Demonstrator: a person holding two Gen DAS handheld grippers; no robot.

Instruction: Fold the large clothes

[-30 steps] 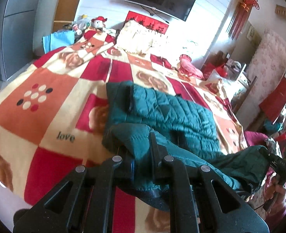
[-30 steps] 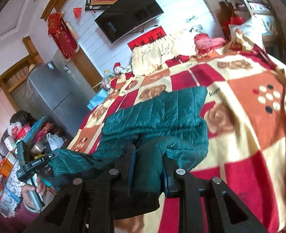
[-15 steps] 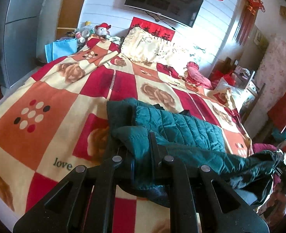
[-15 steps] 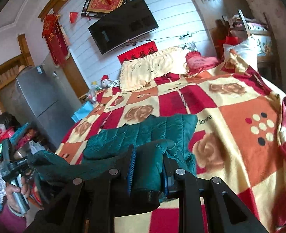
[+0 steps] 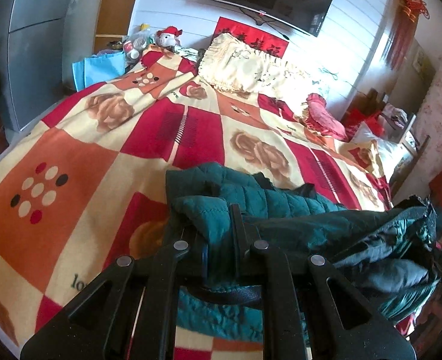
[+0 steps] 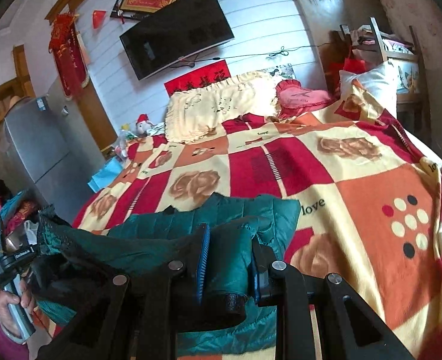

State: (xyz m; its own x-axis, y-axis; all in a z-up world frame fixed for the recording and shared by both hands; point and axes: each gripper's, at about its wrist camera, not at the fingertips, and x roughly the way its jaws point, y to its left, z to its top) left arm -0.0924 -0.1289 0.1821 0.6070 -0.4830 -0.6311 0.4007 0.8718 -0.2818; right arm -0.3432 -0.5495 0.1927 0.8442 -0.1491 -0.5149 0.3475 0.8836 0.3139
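Observation:
A dark green quilted jacket [image 5: 269, 201] lies partly on the near edge of the bed; it also shows in the right wrist view [image 6: 173, 225]. My left gripper [image 5: 219, 240] is shut on a fold of the jacket's near edge. My right gripper [image 6: 228, 258] is shut on a sleeve cuff of the same jacket. The stretch of jacket between the two grippers hangs lifted above the bed. The left gripper and the hand holding it appear at the far left of the right wrist view [image 6: 8, 258].
The bed carries a red, orange and cream checked blanket [image 5: 80, 162]. A cream pillow [image 5: 239, 66] and a pink heart cushion [image 6: 299, 96] lie at its head. A grey fridge [image 6: 38, 150] stands left, cluttered furniture [image 5: 401, 126] right.
Both grippers have pulled back and up with the jacket. Less of it lies flat on the blanket and more hangs bunched between them.

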